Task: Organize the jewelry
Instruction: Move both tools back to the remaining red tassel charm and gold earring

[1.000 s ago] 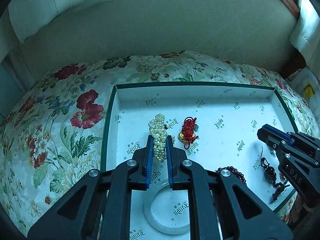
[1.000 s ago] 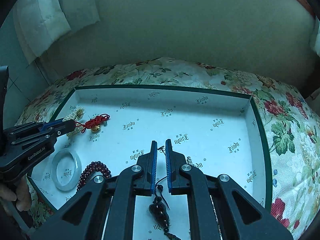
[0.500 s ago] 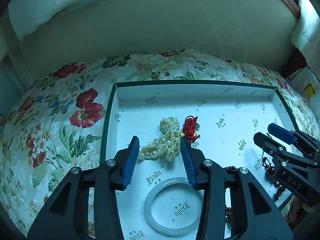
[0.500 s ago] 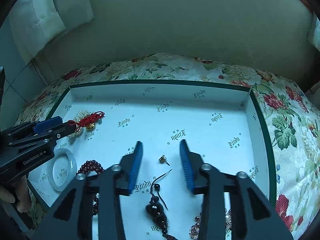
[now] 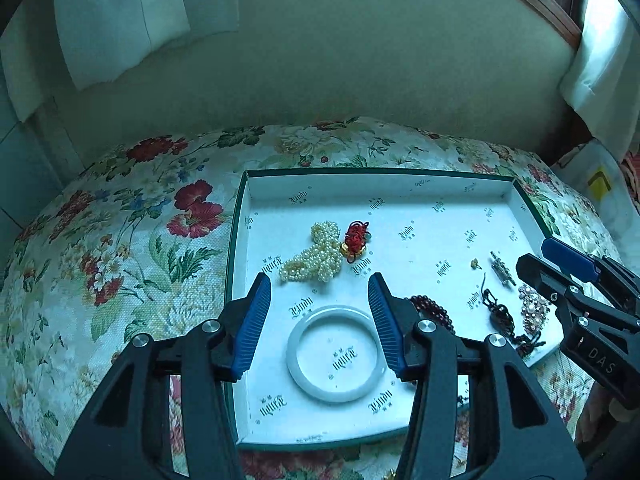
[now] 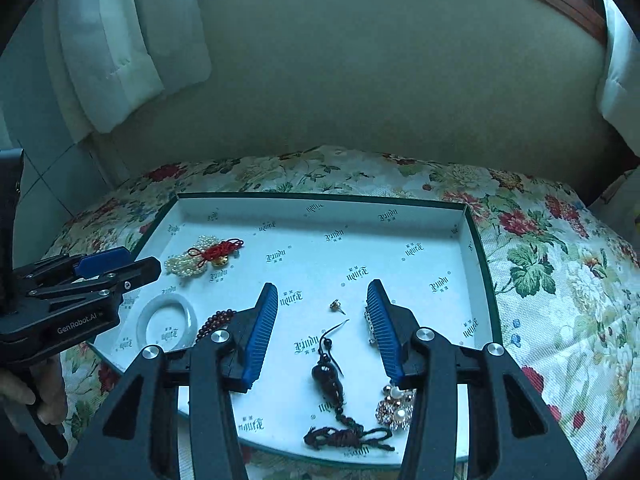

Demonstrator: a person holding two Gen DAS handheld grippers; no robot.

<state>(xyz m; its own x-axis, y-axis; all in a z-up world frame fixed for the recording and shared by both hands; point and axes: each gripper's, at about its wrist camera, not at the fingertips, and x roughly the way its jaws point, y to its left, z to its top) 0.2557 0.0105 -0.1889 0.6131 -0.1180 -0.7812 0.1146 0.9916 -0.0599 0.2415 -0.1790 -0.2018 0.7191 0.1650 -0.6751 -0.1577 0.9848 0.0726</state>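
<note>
A shallow white tray with a green rim holds the jewelry. My left gripper is open and empty, above a white bangle, just short of a pearl necklace and a red knot charm. My right gripper is open and empty, above a small gold earring and a dark beaded pendant. A dark red bead bracelet, a silver clip and a pearl brooch lie near the tray's front.
The tray lies on a floral cushion against a pale backrest. White cloth hangs at the upper left. A yellow-marked bag lies at the far right.
Both grippers opened: the left let go of the pearl necklace, the right let go of the small earring. Both pulled back and up from the tray.
</note>
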